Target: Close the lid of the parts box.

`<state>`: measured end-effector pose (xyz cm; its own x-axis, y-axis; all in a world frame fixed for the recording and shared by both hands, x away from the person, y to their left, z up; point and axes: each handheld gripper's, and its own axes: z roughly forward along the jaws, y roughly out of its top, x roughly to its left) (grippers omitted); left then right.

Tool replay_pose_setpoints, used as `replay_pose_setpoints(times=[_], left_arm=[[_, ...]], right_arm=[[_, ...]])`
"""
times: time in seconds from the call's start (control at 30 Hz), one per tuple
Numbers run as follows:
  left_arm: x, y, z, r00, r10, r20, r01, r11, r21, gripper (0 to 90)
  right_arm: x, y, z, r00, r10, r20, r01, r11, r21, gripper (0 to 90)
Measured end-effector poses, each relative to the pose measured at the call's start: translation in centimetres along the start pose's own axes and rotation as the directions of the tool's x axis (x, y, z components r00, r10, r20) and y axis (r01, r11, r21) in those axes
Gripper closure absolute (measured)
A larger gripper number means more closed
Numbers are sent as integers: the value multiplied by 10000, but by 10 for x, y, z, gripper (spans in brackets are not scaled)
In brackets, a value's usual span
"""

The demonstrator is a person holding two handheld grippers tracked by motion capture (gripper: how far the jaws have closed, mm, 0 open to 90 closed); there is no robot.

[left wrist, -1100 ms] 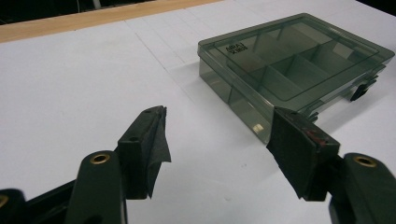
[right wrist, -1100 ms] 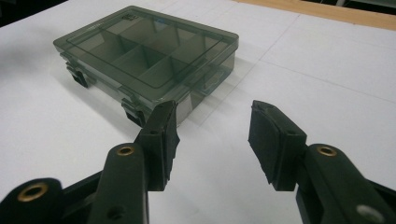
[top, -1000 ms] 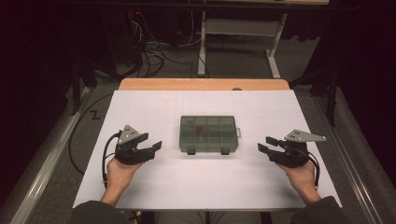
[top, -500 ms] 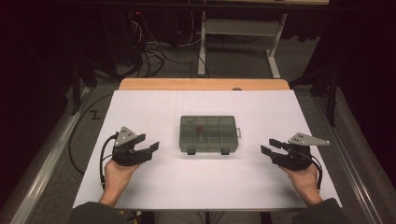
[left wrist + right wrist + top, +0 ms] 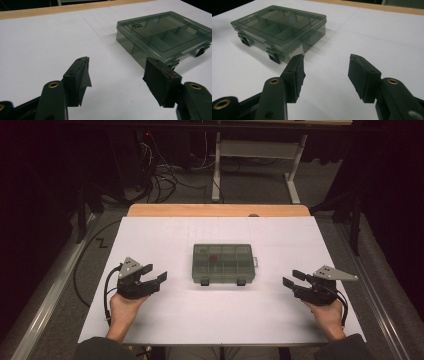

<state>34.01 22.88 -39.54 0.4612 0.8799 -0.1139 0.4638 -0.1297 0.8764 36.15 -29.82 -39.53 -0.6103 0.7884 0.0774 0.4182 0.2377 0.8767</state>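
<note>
A closed, smoky-green see-through compartment box (image 5: pixel 222 264) lies in the middle of the white table (image 5: pixel 200 320), its two dark latches facing the near edge. My left gripper (image 5: pixel 157 273) rests to the box's left, pointing toward it, open and with nothing between its pads. In the left gripper view the box (image 5: pixel 165 35) sits ahead and to the right of the left gripper (image 5: pixel 116 72). My right gripper (image 5: pixel 290 277) rests to the box's right, also open; its jaws have just been opening, with nothing between them. In the right gripper view the box (image 5: pixel 279 25) lies ahead and to the left of the right gripper (image 5: pixel 325 67).
A wooden strip (image 5: pixel 220 210) runs along the table's far edge. Beyond it, on the floor, are tangled cables (image 5: pixel 165 175) and a white desk frame (image 5: pixel 250 150). A metal rail (image 5: pixel 50 290) runs along the left side.
Both hands have drifted slightly outward from the box and a little toward the near edge. The box has not moved.
</note>
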Motion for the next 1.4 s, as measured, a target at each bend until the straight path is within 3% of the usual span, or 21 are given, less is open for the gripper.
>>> replay_pose_setpoints(times=[0.97, 1.4], left_arm=[[7, -11, 0, 9994, -289, -215, 291, 9995, 95, 371], [6, -11, -3, 9994, -300, -154, 297, 9993, -225, 370]], right_arm=[[-18, -21, -15, 9969, 465, 628, -430, 9975, -555, 447], [-12, -21, -10, 9989, 78, 471, -51, 9984, -561, 429]])
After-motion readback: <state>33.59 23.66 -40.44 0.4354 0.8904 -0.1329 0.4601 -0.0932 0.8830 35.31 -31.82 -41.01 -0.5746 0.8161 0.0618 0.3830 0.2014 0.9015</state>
